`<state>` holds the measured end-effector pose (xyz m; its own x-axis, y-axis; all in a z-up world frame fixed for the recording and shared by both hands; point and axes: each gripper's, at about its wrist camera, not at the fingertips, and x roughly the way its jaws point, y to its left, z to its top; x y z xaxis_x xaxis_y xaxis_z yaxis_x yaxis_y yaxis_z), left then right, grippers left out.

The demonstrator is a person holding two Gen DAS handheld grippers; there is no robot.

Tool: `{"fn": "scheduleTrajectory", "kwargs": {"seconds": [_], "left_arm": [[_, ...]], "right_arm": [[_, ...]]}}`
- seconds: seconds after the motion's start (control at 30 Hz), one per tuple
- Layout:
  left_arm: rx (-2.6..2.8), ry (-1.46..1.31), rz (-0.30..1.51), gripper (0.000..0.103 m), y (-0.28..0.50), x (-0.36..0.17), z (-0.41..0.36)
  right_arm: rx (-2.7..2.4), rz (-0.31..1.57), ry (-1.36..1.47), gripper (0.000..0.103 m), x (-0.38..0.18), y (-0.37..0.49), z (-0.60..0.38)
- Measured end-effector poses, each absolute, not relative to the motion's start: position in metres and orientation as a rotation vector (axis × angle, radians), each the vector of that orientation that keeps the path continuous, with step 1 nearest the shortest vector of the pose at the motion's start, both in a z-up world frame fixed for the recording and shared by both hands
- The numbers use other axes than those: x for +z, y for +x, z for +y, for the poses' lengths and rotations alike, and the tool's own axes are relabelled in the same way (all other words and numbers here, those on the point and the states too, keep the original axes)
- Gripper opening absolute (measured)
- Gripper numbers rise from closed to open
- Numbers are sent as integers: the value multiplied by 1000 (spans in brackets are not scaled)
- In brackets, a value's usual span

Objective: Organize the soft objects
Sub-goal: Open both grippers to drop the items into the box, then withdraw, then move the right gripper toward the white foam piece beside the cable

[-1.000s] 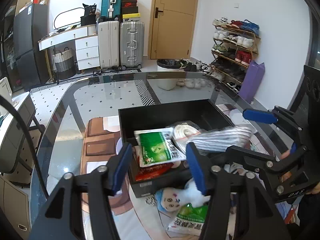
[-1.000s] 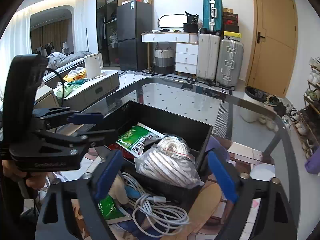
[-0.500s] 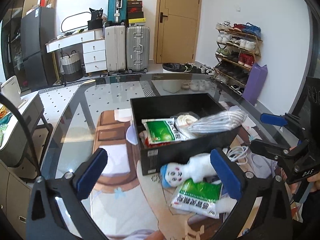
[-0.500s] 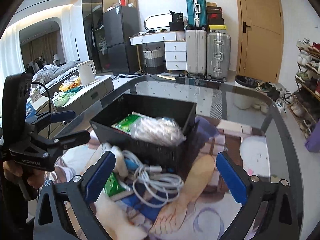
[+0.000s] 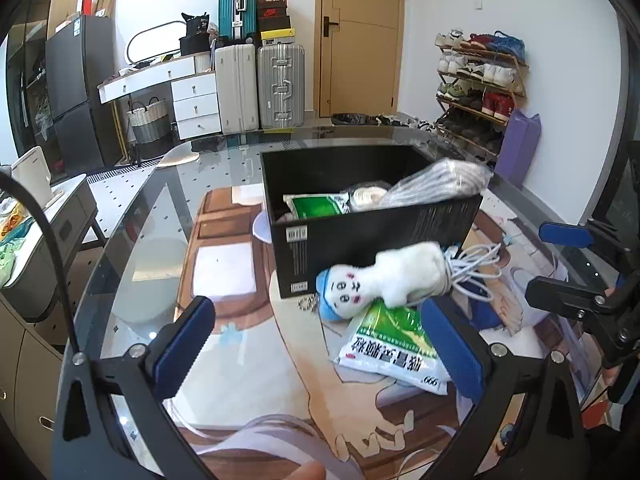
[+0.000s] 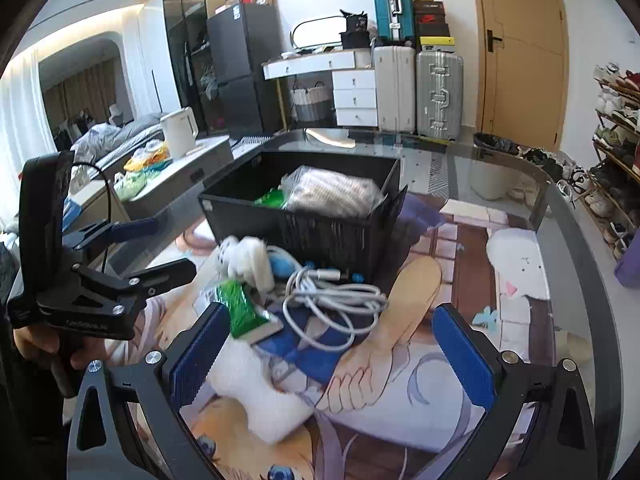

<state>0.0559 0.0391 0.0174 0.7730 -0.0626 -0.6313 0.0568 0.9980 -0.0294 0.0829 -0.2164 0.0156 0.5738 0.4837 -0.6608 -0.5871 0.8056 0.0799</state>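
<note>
Currently my left gripper (image 5: 320,344) is spread wide and holds nothing, level above the printed mat (image 5: 288,380), aimed at the black box (image 5: 372,232). My right gripper (image 6: 332,348) is likewise wide open and empty, angled down toward the white cable (image 6: 336,300). Each hand sits low, near the table edge. A white plush doll (image 5: 384,280) lies just in front of the box, touching a green packet (image 5: 394,344). Inside the box rest a bagged rope (image 5: 436,184) and another green packet (image 5: 316,208).

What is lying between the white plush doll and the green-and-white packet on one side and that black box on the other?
Nothing: in the left wrist view the plush doll lies against the black box, resting on the packet.
</note>
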Motion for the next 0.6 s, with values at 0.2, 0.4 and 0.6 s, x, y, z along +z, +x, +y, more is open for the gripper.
{"fn": "scheduleTrajectory", "kwargs": {"seconds": [0.2, 0.4, 0.6], "left_arm": [[-71, -7, 689, 103, 54, 10, 39], [-79, -36, 687, 103, 51, 7, 41], [-86, -72, 688, 103, 51, 6, 45]], "right_arm": [[663, 752, -180, 102, 4, 74, -216], [702, 772, -197, 102, -1, 73, -215], [753, 805, -247, 102, -8, 69, -209]]}}
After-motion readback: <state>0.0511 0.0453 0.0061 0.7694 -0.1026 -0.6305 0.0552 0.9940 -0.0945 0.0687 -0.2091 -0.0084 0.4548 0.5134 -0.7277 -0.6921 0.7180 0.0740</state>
